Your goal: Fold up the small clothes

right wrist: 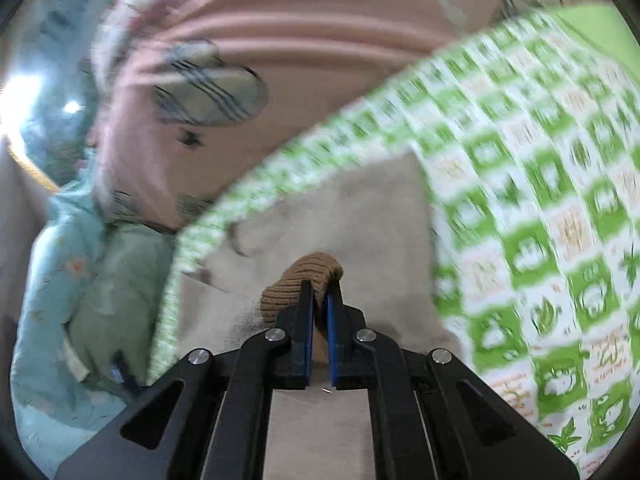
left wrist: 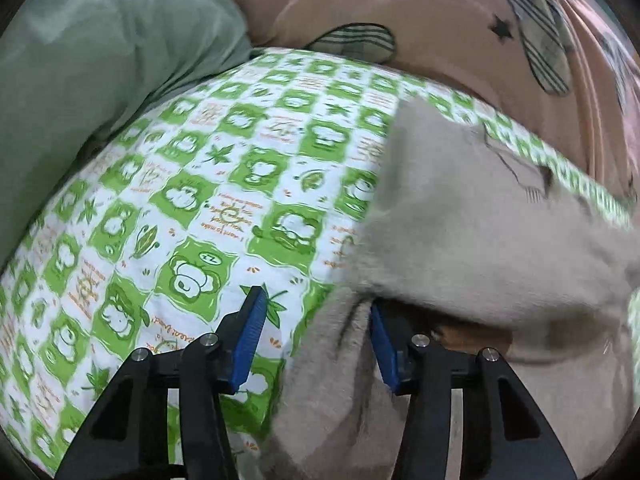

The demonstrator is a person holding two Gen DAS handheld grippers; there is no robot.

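Note:
A small beige knit garment (left wrist: 472, 216) lies on a green-and-white checked sheet (left wrist: 224, 184). Its near part is lifted and folded over, blurred by motion. My left gripper (left wrist: 316, 300) is open; garment fabric lies between and beside its blue pads (left wrist: 252, 332), loose. In the right wrist view the same beige garment (right wrist: 360, 216) spreads under my right gripper (right wrist: 320, 286), which is shut on the garment's brown ribbed cuff (right wrist: 308, 272), held up off the garment.
A grey-green pillow or bundle (left wrist: 100, 60) lies at the left. A pink blanket with striped patches (left wrist: 460, 12) lies behind the sheet. In the right wrist view, light blue and green clothes (right wrist: 80, 272) are piled at the left beside the sheet (right wrist: 540, 200).

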